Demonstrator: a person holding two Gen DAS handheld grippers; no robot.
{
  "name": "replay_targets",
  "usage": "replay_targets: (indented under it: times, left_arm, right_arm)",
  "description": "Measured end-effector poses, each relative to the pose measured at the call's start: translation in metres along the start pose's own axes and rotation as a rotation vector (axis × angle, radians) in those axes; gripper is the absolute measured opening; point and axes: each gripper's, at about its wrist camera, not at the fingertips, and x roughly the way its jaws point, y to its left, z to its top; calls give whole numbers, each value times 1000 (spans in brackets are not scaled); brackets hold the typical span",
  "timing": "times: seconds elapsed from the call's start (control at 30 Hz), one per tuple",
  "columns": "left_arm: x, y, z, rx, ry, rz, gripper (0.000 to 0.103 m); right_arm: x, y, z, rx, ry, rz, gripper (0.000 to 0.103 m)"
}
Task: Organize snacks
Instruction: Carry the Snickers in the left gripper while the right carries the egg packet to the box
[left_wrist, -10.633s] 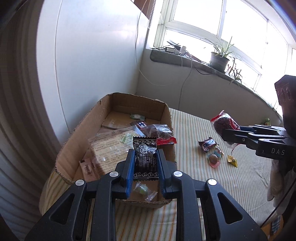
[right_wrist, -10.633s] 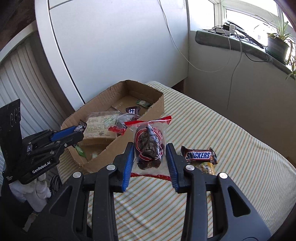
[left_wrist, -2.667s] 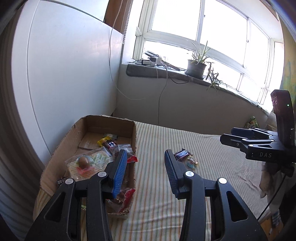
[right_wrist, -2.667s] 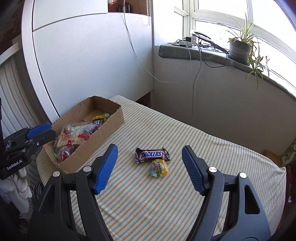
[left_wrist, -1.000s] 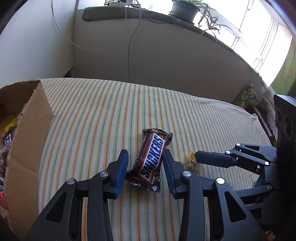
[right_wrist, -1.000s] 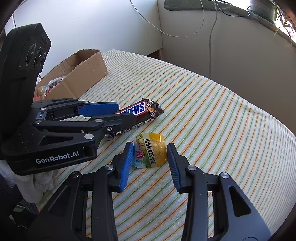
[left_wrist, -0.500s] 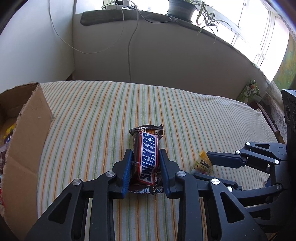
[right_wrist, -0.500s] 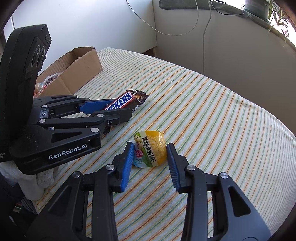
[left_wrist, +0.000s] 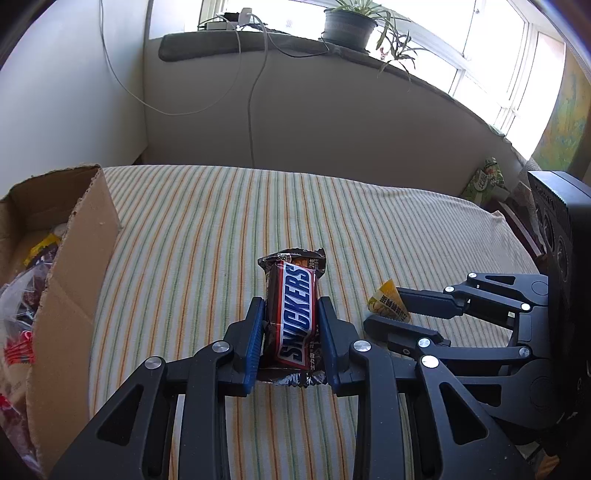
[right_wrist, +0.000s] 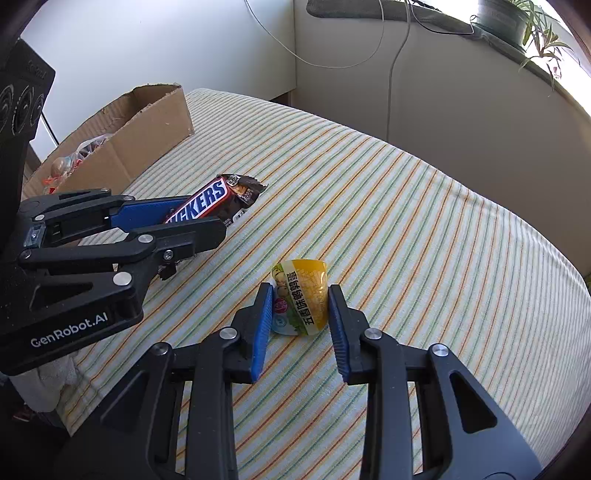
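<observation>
My left gripper (left_wrist: 291, 314) is shut on a brown Snickers bar (left_wrist: 295, 314) and holds it above the striped cloth; it also shows in the right wrist view (right_wrist: 177, 221) with the bar (right_wrist: 210, 201). My right gripper (right_wrist: 300, 306) is shut on a small yellow snack packet (right_wrist: 301, 297), lifted off the cloth; it also shows in the left wrist view (left_wrist: 402, 314) with the packet (left_wrist: 386, 302). The open cardboard box (left_wrist: 77, 266) with several snacks inside stands to the left, also in the right wrist view (right_wrist: 147, 129).
The striped tablecloth (left_wrist: 332, 221) covers the table up to a grey wall. A cable (left_wrist: 255, 85) hangs down the wall from the windowsill with a potted plant (left_wrist: 349, 24). A green packet (left_wrist: 484, 181) sits past the table's far right edge.
Both grippers closed on their snacks and lifted them a little off the cloth; the Snickers bar has turned to line up with the left fingers.
</observation>
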Motion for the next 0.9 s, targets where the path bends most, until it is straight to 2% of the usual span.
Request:
replay_targets:
  times: [0.2, 0.5, 0.9]
  left_arm:
    - [-20, 0, -6, -35, -42, 4, 27]
    - [-58, -2, -14, -23, -123, 29, 27]
    - [-119, 35, -21, -70, -241, 101, 27]
  right_arm:
    - [-9, 4, -2, 21, -27, 22, 31]
    - [-40, 22, -3, -8, -85, 37, 31]
    - [-75, 69, 22, -76, -176, 117, 31]
